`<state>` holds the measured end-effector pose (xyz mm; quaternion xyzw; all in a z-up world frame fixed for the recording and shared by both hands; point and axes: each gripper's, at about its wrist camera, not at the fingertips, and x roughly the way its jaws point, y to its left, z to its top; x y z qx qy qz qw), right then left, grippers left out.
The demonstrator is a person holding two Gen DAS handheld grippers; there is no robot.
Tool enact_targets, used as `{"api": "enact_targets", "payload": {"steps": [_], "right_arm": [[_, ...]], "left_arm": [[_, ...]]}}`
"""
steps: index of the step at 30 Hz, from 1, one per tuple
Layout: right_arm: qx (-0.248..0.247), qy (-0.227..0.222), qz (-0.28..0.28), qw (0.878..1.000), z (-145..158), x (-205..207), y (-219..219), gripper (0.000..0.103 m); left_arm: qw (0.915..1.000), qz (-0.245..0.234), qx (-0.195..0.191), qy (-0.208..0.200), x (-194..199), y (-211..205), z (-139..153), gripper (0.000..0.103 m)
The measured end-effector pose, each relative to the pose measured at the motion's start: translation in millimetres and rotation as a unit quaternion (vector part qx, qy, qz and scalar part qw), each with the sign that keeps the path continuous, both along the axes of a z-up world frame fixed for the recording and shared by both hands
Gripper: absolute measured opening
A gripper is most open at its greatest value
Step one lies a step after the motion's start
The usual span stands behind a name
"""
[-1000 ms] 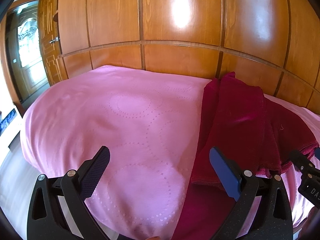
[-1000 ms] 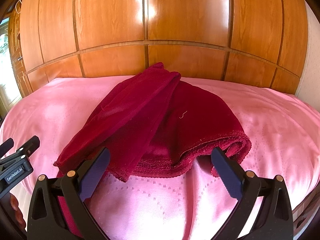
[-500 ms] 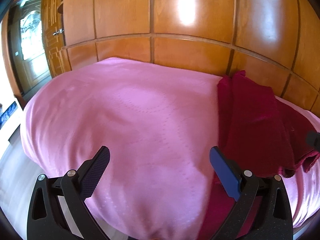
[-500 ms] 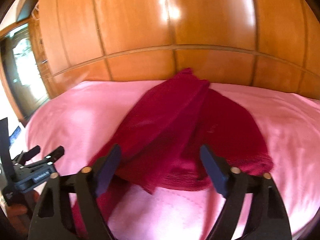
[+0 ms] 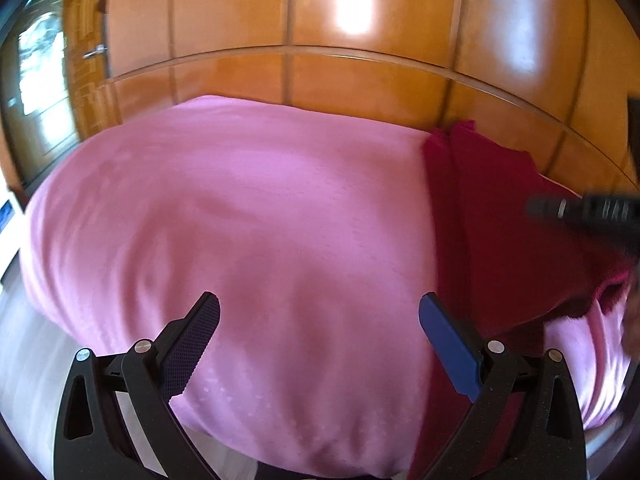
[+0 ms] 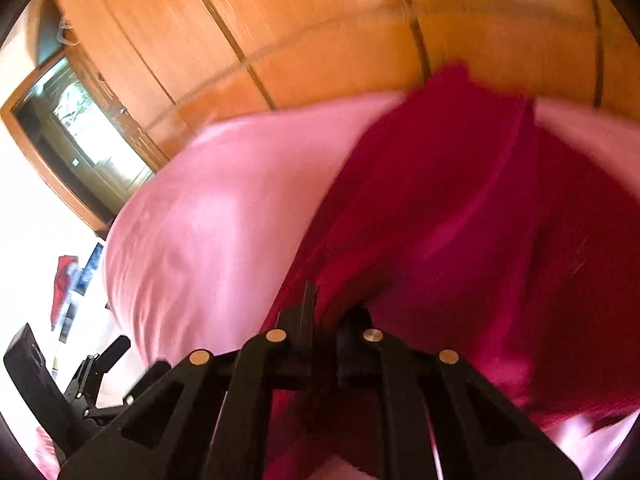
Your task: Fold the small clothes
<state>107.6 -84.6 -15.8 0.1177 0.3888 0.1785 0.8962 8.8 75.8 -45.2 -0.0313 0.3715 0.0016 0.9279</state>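
A dark red cloth (image 5: 500,216) lies crumpled on the pink bedspread (image 5: 248,216), at the right in the left wrist view and filling the right half of the right wrist view (image 6: 460,220). My left gripper (image 5: 320,332) is open and empty above bare bedspread, left of the cloth. My right gripper (image 6: 326,316) is shut on the near edge of the red cloth, its jaws pressed together with a fold between them. It shows blurred in the left wrist view (image 5: 588,212) over the cloth. The left gripper shows at the lower left of the right wrist view (image 6: 92,376).
Glossy wooden panels (image 5: 360,32) rise behind the bed. A wooden door with a glass pane (image 5: 44,76) stands at the far left. Pale floor (image 5: 24,344) lies beyond the bed's left edge.
My right gripper moved forward onto the cloth's near edge, tilted and closed on it. My left gripper drifted left, away from the cloth, and stayed open.
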Motion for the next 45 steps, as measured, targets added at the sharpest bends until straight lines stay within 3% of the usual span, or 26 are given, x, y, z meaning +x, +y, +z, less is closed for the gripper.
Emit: {"api": "enact_targets", "payload": {"steps": [5,8,10,17,20,22,24,26,28,29,30,34,38,41,43,45], "right_arm": [[-0.081,-0.077,-0.093,0.989,45,-1,-74,0.006],[-0.135,-0.089,-0.161,0.974,56,6,-123,0.006],[-0.189,-0.092,-0.202,0.957,57,15,-153,0.006],[-0.309,-0.043,-0.296,0.903,28,67,-235,0.006],[-0.372,-0.006,-0.321,0.871,4,97,-264,0.005],[-0.38,0.026,-0.34,0.86,-10,113,-283,0.005],[-0.344,0.052,-0.349,0.87,-21,116,-299,0.005],[-0.322,0.062,-0.349,0.878,-26,116,-303,0.005],[-0.31,0.057,-0.338,0.887,-23,110,-298,0.017],[-0.297,0.048,-0.33,0.895,-19,103,-292,0.026],[-0.281,0.037,-0.323,0.903,-11,95,-286,0.041],[-0.222,-0.007,-0.266,0.938,18,59,-236,0.051],[-0.141,-0.033,-0.161,0.976,39,25,-174,0.055],[-0.091,-0.037,-0.089,0.991,45,10,-132,0.056],[-0.059,-0.021,-0.046,0.997,39,0,-104,0.056],[-0.036,0.002,-0.021,0.999,28,-4,-87,0.056]], "left_arm": [[0.9983,-0.056,-0.01,0.009,3,-20,-5,0.099],[0.9962,-0.083,-0.013,0.023,7,-32,-11,0.099],[0.9945,-0.098,-0.02,0.032,8,-38,-15,0.099],[0.9892,-0.131,-0.022,0.062,10,-53,-24,0.097],[0.9878,-0.138,-0.018,0.07,10,-59,-28,0.097],[0.9872,-0.139,-0.015,0.077,11,-62,-31,0.094],[0.9855,-0.144,-0.015,0.089,16,-64,-35,0.088],[0.9858,-0.141,-0.01,0.091,19,-64,-37,0.088],[0.9856,-0.143,-0.009,0.09,20,-67,-36,0.082],[0.9857,-0.144,-0.012,0.087,18,-69,-36,0.079],[0.9854,-0.146,-0.017,0.086,19,-69,-35,0.073],[0.9846,-0.155,-0.015,0.08,20,-73,-37,0.067],[0.9849,-0.154,-0.02,0.077,21,-77,-35,0.064],[0.9843,-0.159,-0.023,0.073,20,-80,-35,0.049],[0.9837,-0.164,-0.023,0.07,17,-80,-34,0.026],[0.9835,-0.166,-0.028,0.067,15,-81,-32,0.012]]}}
